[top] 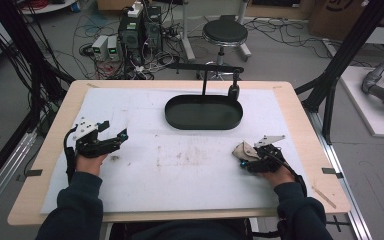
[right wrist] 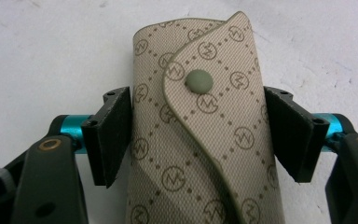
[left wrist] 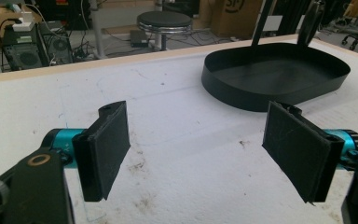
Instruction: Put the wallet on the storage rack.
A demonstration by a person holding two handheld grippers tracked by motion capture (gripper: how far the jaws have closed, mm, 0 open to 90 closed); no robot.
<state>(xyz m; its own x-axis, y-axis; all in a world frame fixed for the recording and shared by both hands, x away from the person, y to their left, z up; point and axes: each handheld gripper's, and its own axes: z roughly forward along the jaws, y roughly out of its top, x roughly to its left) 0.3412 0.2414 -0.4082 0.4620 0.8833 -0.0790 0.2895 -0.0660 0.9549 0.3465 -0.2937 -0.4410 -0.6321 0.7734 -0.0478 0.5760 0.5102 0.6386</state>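
A beige pouch (right wrist: 191, 158) with a printed monogram pattern and a snap-button flap sits between the jaws of my right gripper (right wrist: 198, 135), and both pads press on its sides. In the high view that gripper (top: 243, 157) is at the front right of the white mat with the pouch (top: 240, 149) sticking out toward the left. My left gripper (top: 115, 129) rests at the mat's left side, open. Nothing is between its wide-apart jaws (left wrist: 198, 149). A black oval tray (top: 203, 125) lies empty at the back middle, and the left gripper view also shows the tray (left wrist: 261, 95).
A white mat (top: 180, 170) with brown stains covers the wooden table (top: 300, 115). A black post stand (top: 203, 80) rises behind the tray. Beyond the table stand a stool (top: 225, 32), computer cases (top: 140, 30) and several cables on the floor.
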